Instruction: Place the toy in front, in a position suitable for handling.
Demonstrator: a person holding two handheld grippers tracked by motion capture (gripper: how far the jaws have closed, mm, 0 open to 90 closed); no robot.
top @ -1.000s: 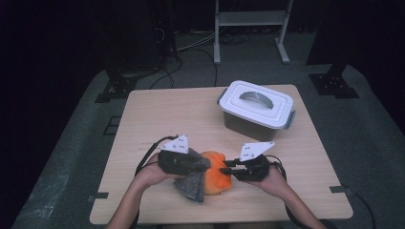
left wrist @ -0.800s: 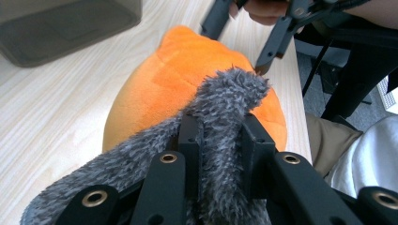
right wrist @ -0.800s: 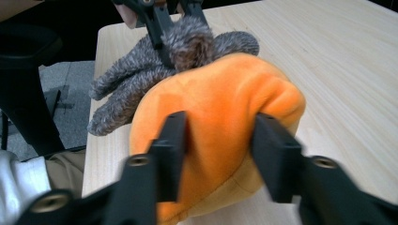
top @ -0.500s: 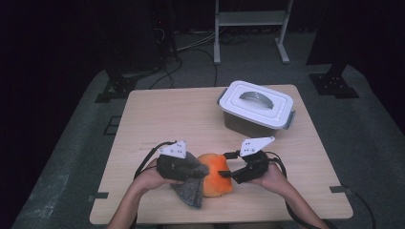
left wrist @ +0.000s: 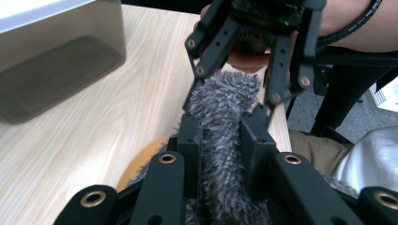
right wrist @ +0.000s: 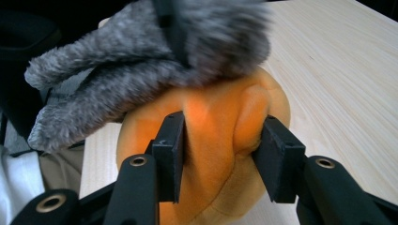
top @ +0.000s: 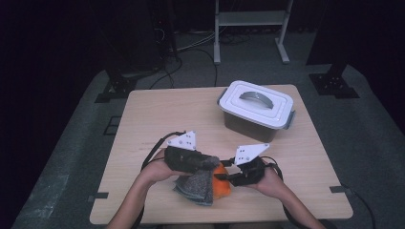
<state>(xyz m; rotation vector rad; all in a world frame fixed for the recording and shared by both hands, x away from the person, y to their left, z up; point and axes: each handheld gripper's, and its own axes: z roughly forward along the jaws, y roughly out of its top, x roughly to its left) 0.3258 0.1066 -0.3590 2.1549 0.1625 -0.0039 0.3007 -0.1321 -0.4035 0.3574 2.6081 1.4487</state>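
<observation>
A soft toy of grey fur and an orange body lies near the table's front edge between the person's hands. My left gripper is shut on a fold of the grey fur, which is squeezed between its pads and lifted over the orange part. My right gripper faces it from the right. Its jaws have just been closing, and both pads now press into the orange body, denting it. Grey fur drapes over the orange from the left.
A grey storage box with a white handled lid stands at the back right of the wooden table, and its wall shows in the left gripper view. The person's lap and a chair frame lie just past the front edge.
The right jaws opened wide half a second ago and have since closed onto the orange body. The left gripper shifted slightly right and up, with the grey fur still in it.
</observation>
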